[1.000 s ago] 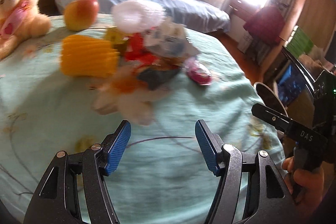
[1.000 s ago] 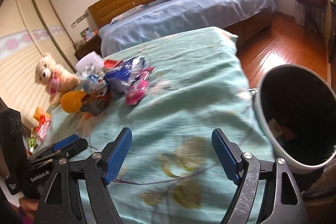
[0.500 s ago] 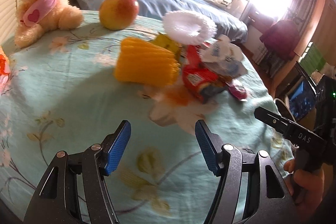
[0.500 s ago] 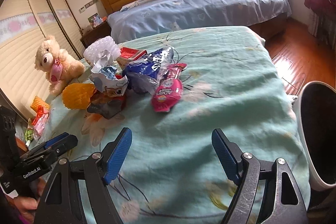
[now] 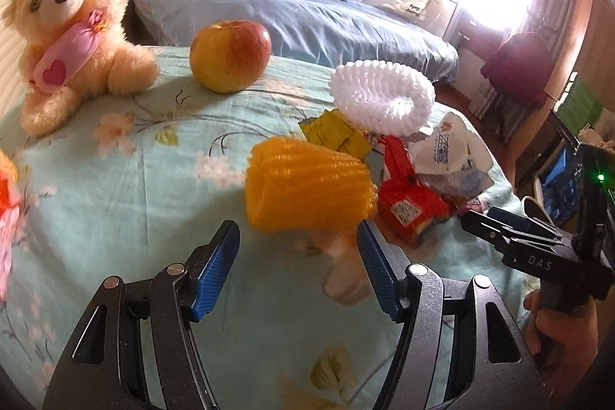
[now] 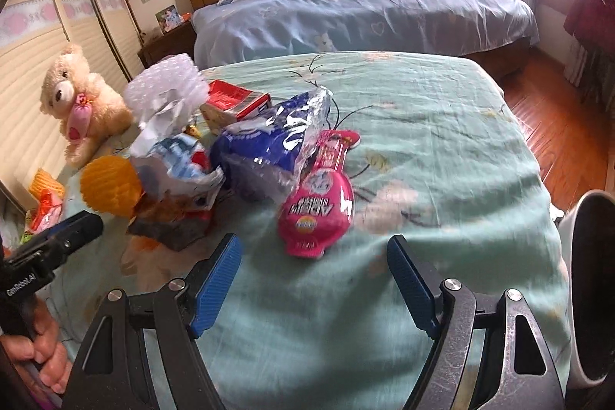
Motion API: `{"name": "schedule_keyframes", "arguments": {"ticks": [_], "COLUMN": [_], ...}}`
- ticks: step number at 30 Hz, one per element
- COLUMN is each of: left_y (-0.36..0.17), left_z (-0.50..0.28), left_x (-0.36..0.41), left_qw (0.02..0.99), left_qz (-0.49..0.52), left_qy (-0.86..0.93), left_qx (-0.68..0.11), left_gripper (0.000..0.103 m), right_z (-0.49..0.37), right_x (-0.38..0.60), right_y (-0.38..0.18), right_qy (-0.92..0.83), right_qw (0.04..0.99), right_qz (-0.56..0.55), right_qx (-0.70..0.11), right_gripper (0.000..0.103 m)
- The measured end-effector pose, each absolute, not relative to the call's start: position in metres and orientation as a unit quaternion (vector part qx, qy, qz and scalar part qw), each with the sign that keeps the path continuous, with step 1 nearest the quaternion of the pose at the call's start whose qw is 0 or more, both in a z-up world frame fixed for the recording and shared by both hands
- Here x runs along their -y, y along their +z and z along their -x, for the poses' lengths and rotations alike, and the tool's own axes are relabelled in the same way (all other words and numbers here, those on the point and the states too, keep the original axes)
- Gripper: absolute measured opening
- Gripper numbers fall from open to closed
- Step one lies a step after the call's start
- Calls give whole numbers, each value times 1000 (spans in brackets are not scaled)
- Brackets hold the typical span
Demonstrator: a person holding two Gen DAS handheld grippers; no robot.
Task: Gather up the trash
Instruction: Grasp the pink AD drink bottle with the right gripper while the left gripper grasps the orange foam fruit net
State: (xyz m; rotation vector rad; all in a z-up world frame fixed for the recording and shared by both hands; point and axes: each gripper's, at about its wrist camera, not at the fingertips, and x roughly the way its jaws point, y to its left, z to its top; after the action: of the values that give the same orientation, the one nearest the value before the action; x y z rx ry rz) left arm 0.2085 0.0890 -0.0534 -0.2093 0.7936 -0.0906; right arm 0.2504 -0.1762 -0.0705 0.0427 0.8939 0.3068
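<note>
A heap of trash lies on the green flowered bed cover [image 5: 115, 179]. In the left wrist view an orange foam fruit net [image 5: 307, 191] lies just beyond my open, empty left gripper [image 5: 298, 252], with a white foam net [image 5: 380, 95], a yellow wrapper [image 5: 334, 133], a red packet [image 5: 407, 206] and a white crumpled bag [image 5: 449, 156] behind it. In the right wrist view a pink blister pack [image 6: 319, 206] lies just ahead of my open, empty right gripper [image 6: 315, 256], beside a blue foil bag [image 6: 276, 141].
A white bin [image 6: 588, 279] stands off the bed's right edge. An apple [image 5: 230, 54] and a teddy bear [image 5: 73, 48] sit at the far left. Orange-red packaging [image 6: 46, 202] lies at the left edge. A blue bed [image 6: 365, 14] stands behind.
Both grippers moved in toward the trash heap, which now looks closer. The left swung left onto the orange net; the right turned from the bin to the pink pack. Both stayed open.
</note>
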Motion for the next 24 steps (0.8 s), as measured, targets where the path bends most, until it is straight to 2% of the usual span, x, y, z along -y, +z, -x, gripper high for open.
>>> {"name": "schedule_keyframes", "arguments": {"ticks": [4, 5, 6, 8, 9, 15, 24], "left_y": [-55, -55, -56, -58, -58, -54, -55], "left_z": [-217, -218, -219, -221, -220, -204, -172], "left_x": [-87, -86, -85, -82, -81, -76, -69], "left_qw": [917, 917, 917, 914, 914, 920, 917], "left_qz": [98, 98, 98, 96, 93, 86, 103], "left_qy": [-53, -55, -58, -66, -67, -70, -79], "left_qx": [-384, -382, -382, -389, -389, -376, -378], "left_gripper": [63, 54, 38, 22, 17, 12, 11], "right_z": [-259, -260, -261, -260, -259, -246, -218], "right_x": [169, 167, 165, 163, 164, 173, 199], "right_y": [-74, -74, -75, -74, -74, -71, -62], "right_qy": [137, 133, 128, 120, 122, 134, 144], "right_qw": [891, 891, 893, 895, 895, 896, 898], "right_qz": [0, 6, 14, 26, 26, 10, -29], "right_qx": [-433, -433, -432, -429, -428, -424, -415], "right_gripper": [75, 68, 64, 45, 45, 44, 44]}}
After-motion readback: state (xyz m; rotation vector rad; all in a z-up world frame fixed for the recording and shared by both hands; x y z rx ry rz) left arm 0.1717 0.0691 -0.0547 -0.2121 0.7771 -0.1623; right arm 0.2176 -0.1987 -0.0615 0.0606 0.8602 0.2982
